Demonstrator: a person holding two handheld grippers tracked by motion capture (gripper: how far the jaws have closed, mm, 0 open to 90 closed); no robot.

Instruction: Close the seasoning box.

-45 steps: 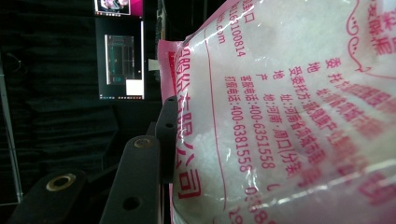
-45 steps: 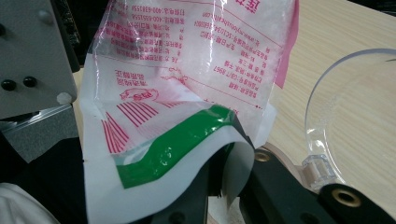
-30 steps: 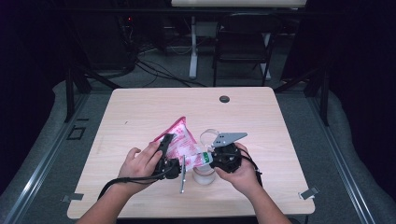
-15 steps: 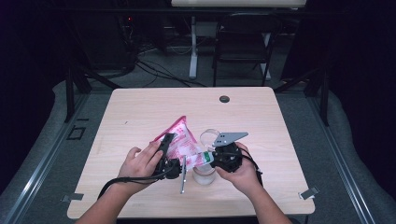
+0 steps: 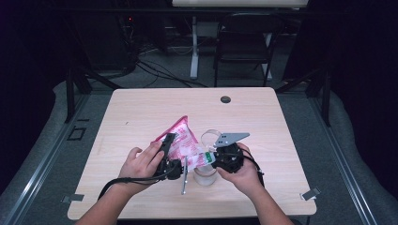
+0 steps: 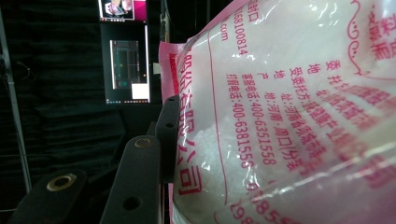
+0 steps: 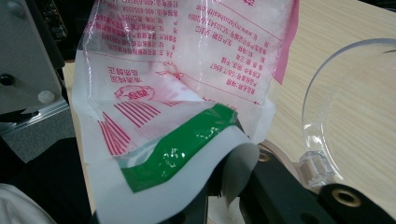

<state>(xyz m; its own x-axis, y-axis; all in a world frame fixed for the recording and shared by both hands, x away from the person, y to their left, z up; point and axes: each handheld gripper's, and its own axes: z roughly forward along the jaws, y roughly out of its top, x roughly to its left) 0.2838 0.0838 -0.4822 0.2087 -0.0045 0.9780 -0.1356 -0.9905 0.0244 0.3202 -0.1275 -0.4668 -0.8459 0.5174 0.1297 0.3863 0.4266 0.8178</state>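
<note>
A wooden table (image 5: 141, 112) takes up the middle of the high view. Low in the middle of it, two hands hold a pink and white bag (image 5: 180, 140) of white grains.

The bag is long. It runs from its pink corner, up and to the left, down to its green-striped end (image 7: 177, 149), low and to the right.

The left gripper (image 5: 171, 157) grips the bag's side, its jaws pressed onto the plastic. The right gripper (image 5: 220, 159) pinches the green-striped end, low in the middle of its own view.

A clear cup (image 5: 206, 174) stands right under that low end, between the two hands. The right hand is nearer to it. I think the grains are meant to go down into the cup, so the low end must sit over the cup's open top.

A smaller clear ring (image 7: 355, 112) shows at the right edge of the right gripper view.
</note>
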